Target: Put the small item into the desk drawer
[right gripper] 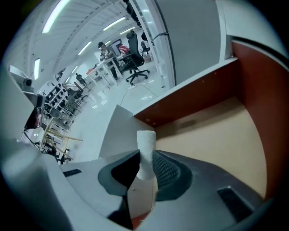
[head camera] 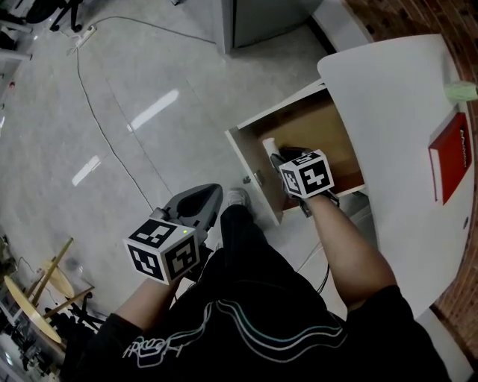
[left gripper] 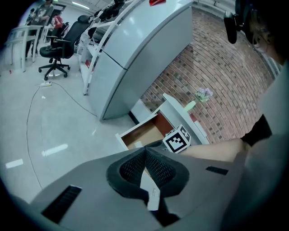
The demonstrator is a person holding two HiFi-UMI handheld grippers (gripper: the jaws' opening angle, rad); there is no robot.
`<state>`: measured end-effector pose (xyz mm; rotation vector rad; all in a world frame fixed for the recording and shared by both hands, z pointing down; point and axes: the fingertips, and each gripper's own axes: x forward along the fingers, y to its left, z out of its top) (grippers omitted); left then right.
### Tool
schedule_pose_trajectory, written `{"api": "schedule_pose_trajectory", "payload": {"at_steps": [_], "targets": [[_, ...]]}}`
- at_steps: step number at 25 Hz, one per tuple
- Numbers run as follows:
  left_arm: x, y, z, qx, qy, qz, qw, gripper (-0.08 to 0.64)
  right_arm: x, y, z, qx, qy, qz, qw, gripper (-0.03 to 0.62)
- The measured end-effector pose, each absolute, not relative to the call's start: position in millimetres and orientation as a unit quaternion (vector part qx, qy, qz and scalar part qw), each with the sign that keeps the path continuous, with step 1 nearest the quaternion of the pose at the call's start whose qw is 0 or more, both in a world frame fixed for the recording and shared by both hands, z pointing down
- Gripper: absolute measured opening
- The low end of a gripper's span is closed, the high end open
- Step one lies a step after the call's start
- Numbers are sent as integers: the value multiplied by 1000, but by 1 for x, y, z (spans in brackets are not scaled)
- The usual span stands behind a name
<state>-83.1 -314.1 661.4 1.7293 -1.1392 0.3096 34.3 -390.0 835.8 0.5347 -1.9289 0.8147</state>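
Note:
The small item (right gripper: 145,151) is a white roll standing upright between the pads of my right gripper (right gripper: 146,158), which is shut on it. In the head view the right gripper (head camera: 280,155) reaches into the open desk drawer (head camera: 314,127), the white item (head camera: 269,146) just inside its front panel. Below the item lies the drawer's bare tan bottom (right gripper: 212,135). My left gripper (head camera: 211,194) hangs over the floor beside the person's knee, well left of the drawer. Its jaws meet with nothing between them (left gripper: 145,152).
The white desk top (head camera: 388,104) carries a red book (head camera: 450,157) and a pale green object (head camera: 461,91). A cable (head camera: 97,112) runs across the glossy floor. A grey cabinet (head camera: 261,19) stands behind the drawer. The person's black-clad legs and a shoe (head camera: 237,197) fill the foreground.

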Motion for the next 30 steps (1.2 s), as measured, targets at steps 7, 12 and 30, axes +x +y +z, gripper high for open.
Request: {"api": "schedule_pose_trajectory", "payload": {"at_steps": [7, 12, 30], "targets": [[-96, -309, 689, 697, -477, 128, 520, 20, 32, -388, 886, 207, -764, 350, 501, 101], [-108, -304, 701, 685, -484, 126, 530, 20, 32, -383, 906, 201, -754, 364, 508, 101], [-120, -284, 696, 690, -485, 111, 526, 20, 30, -381, 898, 201, -761, 398, 472, 207]]}}
